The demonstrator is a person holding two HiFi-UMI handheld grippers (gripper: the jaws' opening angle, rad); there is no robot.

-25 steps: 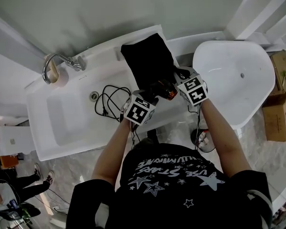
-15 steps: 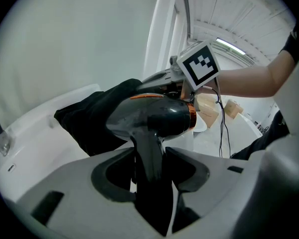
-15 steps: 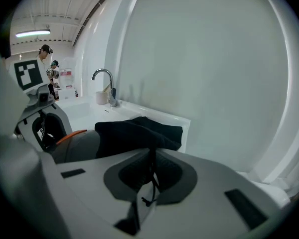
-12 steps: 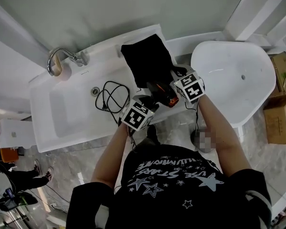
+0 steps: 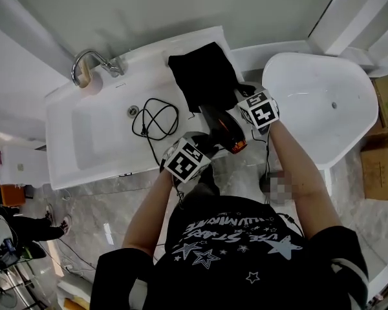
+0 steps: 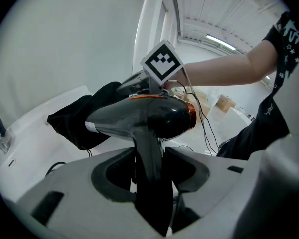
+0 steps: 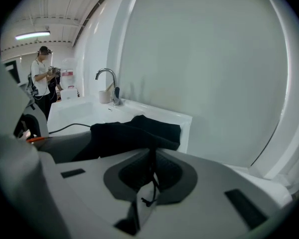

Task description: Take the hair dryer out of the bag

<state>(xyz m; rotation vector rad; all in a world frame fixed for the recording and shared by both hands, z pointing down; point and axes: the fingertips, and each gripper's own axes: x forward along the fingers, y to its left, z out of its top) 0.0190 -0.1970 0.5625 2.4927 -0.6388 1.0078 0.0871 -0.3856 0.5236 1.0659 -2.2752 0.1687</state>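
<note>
A black hair dryer (image 5: 221, 129) with an orange ring hangs over the front edge of the counter; its barrel (image 6: 139, 116) points toward the black cloth bag (image 5: 204, 76). My left gripper (image 6: 149, 168) is shut on the dryer's handle, below the barrel; its marker cube (image 5: 184, 160) shows in the head view. The dryer's black cord (image 5: 155, 118) lies coiled in the sink. My right gripper (image 7: 152, 171) is shut on the near edge of the bag (image 7: 134, 133), a thin drawstring hanging between its jaws. Its cube (image 5: 258, 110) sits just right of the dryer.
The white sink (image 5: 84, 147) with a chrome tap (image 5: 90, 63) fills the left side. A white bathtub (image 5: 317, 102) stands at the right, cardboard boxes (image 5: 381, 154) beyond it. A person (image 7: 40, 78) stands far off past the sink.
My left gripper has drawn the hair dryer back from the bag toward my body. The right gripper has stayed at the bag's edge.
</note>
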